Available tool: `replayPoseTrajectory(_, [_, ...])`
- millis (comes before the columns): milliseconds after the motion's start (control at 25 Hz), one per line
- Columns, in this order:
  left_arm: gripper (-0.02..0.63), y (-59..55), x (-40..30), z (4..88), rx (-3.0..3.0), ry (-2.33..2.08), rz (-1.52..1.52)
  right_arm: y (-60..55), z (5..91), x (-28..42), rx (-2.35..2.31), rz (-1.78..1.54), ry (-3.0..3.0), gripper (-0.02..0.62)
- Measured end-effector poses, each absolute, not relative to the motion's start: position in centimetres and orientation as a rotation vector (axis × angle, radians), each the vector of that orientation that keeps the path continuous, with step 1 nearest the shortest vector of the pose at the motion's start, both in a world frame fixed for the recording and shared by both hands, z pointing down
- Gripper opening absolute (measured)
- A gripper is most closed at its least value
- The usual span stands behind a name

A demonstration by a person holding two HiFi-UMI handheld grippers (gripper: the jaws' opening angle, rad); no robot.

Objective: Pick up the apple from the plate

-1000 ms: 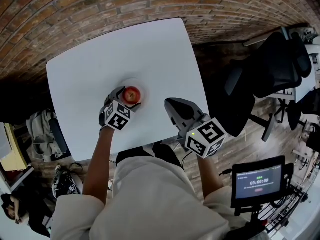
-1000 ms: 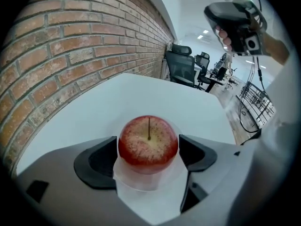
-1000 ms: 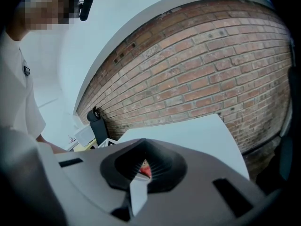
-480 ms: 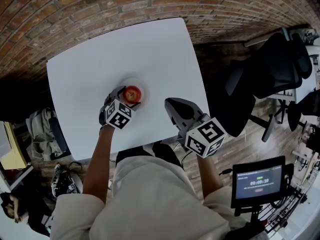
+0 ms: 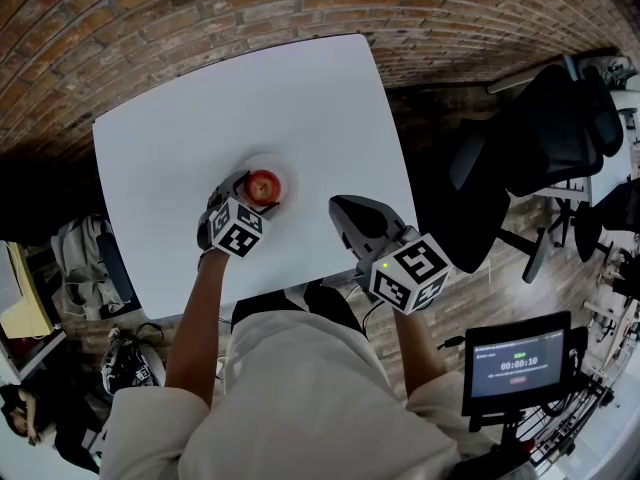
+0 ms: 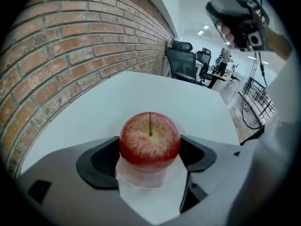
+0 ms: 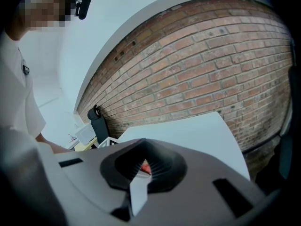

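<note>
1. We see the left tongs (image 6: 150, 155) clamped on the apple (image 6: 149, 138) — pads touch both its sides.
2. The apple sits stem-up on the white plate (image 6: 141, 181), mid surface (image 5: 300, 98).
3. Right tongs (image 7: 141, 164) are together, nothing held — near the surface's near edge, apart from the plate.

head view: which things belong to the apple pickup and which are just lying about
Job: apple, plate, left hand-held gripper around the apple.
Lying about: right hand-held gripper held off to the side, black office chair, small screen.
</note>
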State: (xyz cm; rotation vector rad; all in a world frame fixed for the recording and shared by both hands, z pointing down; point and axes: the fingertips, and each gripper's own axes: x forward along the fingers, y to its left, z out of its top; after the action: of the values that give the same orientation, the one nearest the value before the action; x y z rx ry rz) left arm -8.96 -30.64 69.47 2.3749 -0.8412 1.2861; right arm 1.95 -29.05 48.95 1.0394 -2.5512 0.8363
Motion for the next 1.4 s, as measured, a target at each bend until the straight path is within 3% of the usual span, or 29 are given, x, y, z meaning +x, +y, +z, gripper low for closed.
replayPoseTrajectory(1400, [0.397, -29.4, -11.0, 59.3, 2.434, -1.120, 1.043, -26.4, 44.3, 0.2, 0.975, 0.642, -2.634, 0.002])
